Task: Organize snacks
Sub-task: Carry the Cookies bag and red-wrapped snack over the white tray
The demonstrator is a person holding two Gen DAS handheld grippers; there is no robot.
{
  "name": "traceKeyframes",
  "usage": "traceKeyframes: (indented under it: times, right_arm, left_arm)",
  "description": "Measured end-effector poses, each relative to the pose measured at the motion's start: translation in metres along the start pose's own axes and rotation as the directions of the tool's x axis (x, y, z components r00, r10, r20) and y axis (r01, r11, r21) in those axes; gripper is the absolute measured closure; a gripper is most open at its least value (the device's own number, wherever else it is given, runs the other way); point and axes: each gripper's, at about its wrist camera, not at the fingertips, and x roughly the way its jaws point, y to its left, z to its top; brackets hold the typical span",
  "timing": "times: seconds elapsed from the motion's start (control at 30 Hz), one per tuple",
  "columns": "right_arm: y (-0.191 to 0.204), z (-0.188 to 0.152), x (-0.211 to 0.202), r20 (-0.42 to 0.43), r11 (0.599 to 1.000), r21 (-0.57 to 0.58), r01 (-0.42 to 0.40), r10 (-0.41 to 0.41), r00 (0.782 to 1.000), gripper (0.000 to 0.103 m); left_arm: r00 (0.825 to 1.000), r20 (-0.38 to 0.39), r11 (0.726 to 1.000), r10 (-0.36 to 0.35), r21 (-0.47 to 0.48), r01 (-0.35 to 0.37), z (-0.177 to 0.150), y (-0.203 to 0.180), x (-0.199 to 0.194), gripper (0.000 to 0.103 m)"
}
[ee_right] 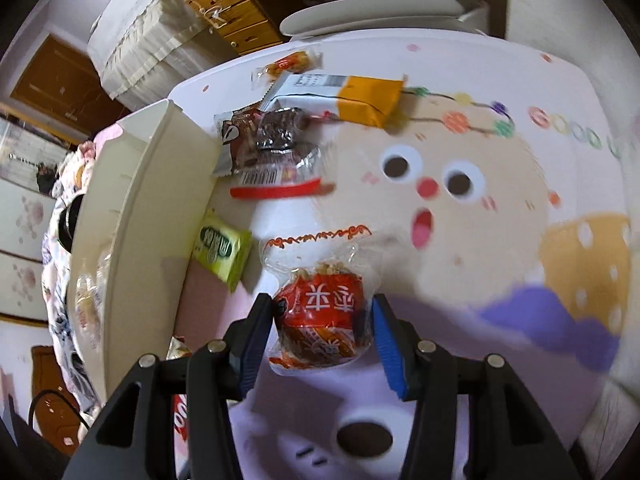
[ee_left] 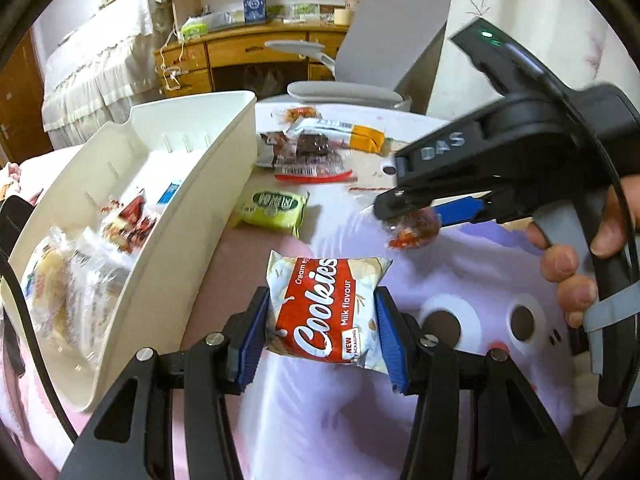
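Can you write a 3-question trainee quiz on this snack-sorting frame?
1. True or false: the left gripper is shut on the red-and-white Cookies packet.
2. The right gripper holds: A) the green square packet B) the clear-wrapped red snack C) the orange-ended bar wrapper.
3. What already lies in the cream plastic bin?

Key: 1 true; 2 B; 3 several wrapped snacks.

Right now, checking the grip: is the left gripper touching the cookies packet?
Touching. Left wrist view: left gripper's blue pads press both sides of the cookies packet.
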Motion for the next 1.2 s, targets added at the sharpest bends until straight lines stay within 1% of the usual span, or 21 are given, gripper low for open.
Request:
traceKeyframes:
  times: [0.1,0.13,0.2,0.27,0.37,0.5,0.67,0.87,1.0,1.03,1.13,1.2]
  right_arm:
    - [-0.005,-0.012,-0.013,0.006,1.000,0.018,0.001,-0.001,1.000,0.053]
    - [-0.005,-0.016,-0.017,0.010,1.000,0.025,-0.006,0.006,1.000,0.053]
    - [-0.003,-0.025,-0.023,0.014,0.999,0.044,-0.022,0.021,1.000,0.053]
    - [-0.001,-0.031,-0.030,0.022,0.998,0.055,-0.032,0.031,0.999,0.053]
    - [0.007,-0.039,-0.036,0.030,0.997,0.062,-0.039,0.038,0.999,0.053]
    - [0.023,-0.049,-0.043,0.050,0.995,0.085,-0.043,0.039,0.998,0.053]
    - [0.049,-0.058,-0.044,0.079,0.991,0.124,-0.041,0.032,0.996,0.053]
    - [0.086,-0.063,-0.046,0.123,0.984,0.168,-0.057,0.037,0.992,0.052]
    - [0.112,-0.061,-0.045,0.152,0.981,0.174,-0.080,0.054,0.987,0.052]
    - [0.120,-0.060,-0.044,0.159,0.982,0.170,-0.086,0.059,0.985,0.052]
    - [0.140,-0.058,-0.041,0.183,0.982,0.154,-0.108,0.079,0.980,0.052]
    - [0.153,-0.057,-0.039,0.189,0.982,0.142,-0.121,0.093,0.977,0.052]
  left_arm:
    - [0.999,-0.025,1.000,-0.029,-0.006,0.029,-0.004,0.004,-0.018,0.054]
    - [0.999,-0.027,0.999,-0.042,-0.013,0.041,-0.007,0.002,-0.026,0.054]
    - [0.997,-0.025,0.997,-0.071,-0.030,0.070,-0.009,0.009,-0.043,0.054]
    - [0.996,-0.026,0.996,-0.084,-0.037,0.083,-0.007,0.017,-0.054,0.054]
    - [0.993,-0.015,0.992,-0.117,-0.047,0.117,-0.005,0.036,-0.065,0.054]
    - [0.983,-0.029,0.982,-0.181,-0.056,0.179,0.000,0.067,-0.079,0.054]
    - [0.976,0.012,0.976,-0.218,0.004,0.218,0.018,0.106,-0.093,0.054]
    - [0.958,0.029,0.958,-0.285,0.049,0.283,0.045,0.151,-0.102,0.054]
    - [0.956,0.057,0.956,-0.289,0.071,0.285,0.069,0.182,-0.099,0.054]
    - [0.956,0.076,0.958,-0.283,0.075,0.277,0.074,0.187,-0.097,0.054]
    - [0.957,0.089,0.959,-0.276,0.084,0.269,0.089,0.209,-0.092,0.054]
    - [0.961,0.095,0.963,-0.261,0.092,0.252,0.098,0.223,-0.088,0.053]
